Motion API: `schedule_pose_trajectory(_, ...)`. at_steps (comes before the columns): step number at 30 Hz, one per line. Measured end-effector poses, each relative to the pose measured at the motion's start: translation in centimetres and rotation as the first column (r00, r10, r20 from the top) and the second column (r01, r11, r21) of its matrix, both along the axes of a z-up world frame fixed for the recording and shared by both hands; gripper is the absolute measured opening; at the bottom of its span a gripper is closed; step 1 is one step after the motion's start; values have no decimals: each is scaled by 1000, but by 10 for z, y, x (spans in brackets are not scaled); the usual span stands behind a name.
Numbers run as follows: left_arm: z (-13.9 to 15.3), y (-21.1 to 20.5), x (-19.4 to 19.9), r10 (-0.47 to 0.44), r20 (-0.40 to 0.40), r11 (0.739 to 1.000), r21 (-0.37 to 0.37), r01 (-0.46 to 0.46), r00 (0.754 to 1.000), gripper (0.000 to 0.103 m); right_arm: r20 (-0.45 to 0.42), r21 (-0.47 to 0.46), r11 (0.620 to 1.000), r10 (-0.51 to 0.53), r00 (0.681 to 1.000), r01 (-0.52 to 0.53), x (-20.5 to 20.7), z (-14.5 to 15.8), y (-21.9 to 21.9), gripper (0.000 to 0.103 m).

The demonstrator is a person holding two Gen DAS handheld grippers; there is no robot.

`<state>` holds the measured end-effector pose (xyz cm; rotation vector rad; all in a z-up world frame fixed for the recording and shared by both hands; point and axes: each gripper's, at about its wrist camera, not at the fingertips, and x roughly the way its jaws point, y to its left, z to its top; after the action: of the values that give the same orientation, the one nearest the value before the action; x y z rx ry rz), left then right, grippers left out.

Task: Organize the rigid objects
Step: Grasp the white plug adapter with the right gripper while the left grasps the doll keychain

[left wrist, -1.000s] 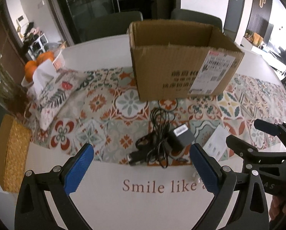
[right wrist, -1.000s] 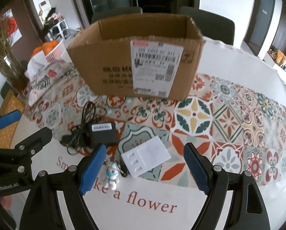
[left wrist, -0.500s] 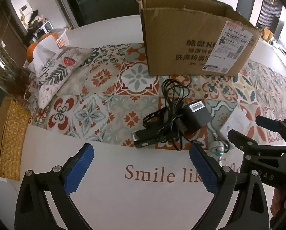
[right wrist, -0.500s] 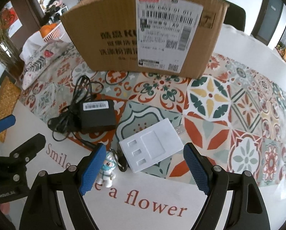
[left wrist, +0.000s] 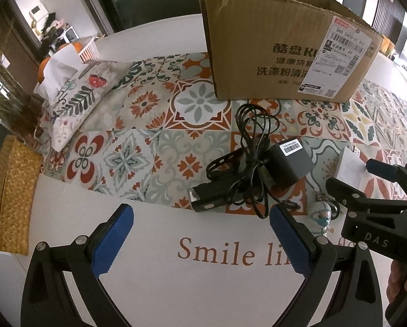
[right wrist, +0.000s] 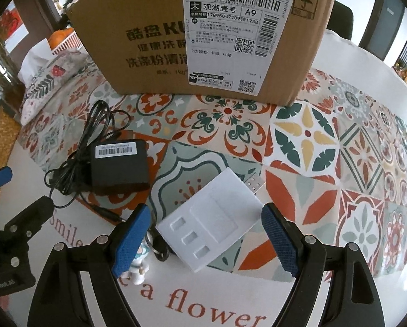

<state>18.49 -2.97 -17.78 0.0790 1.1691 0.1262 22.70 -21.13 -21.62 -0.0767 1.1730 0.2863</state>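
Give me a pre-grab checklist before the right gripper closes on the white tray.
1. Right gripper open wide: ok.
2. White tray between the fingers: ok, though it lies at a slant to them.
3. Keychain figure clear of the left finger: not ok, it sits right beside and partly under it.
4. Left gripper out of the way: ok, open, aimed at the black charger.
5. Cardboard box upright behind the tray: ok.
6. Box inside free: cannot tell.
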Motion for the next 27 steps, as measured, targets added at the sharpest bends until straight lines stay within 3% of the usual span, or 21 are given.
schedule_pose_trajectory(7,-4,-3,-1,-12,-9,1000,-18,12,1000,102,4,-3,1000,-1,1000,1,0,0,-1,94)
schedule_pose_trajectory(18,-13,-6,1,-18,-16,1000,20,18,1000,102,-33,-25,1000,-13,999,12,1,-19,-3,94)
schedule_pose_trajectory(27,-16,-8,2,-25,-26,999,36,26,999,102,16,-32,999,-14,1000,14,2,-20,-2,88)
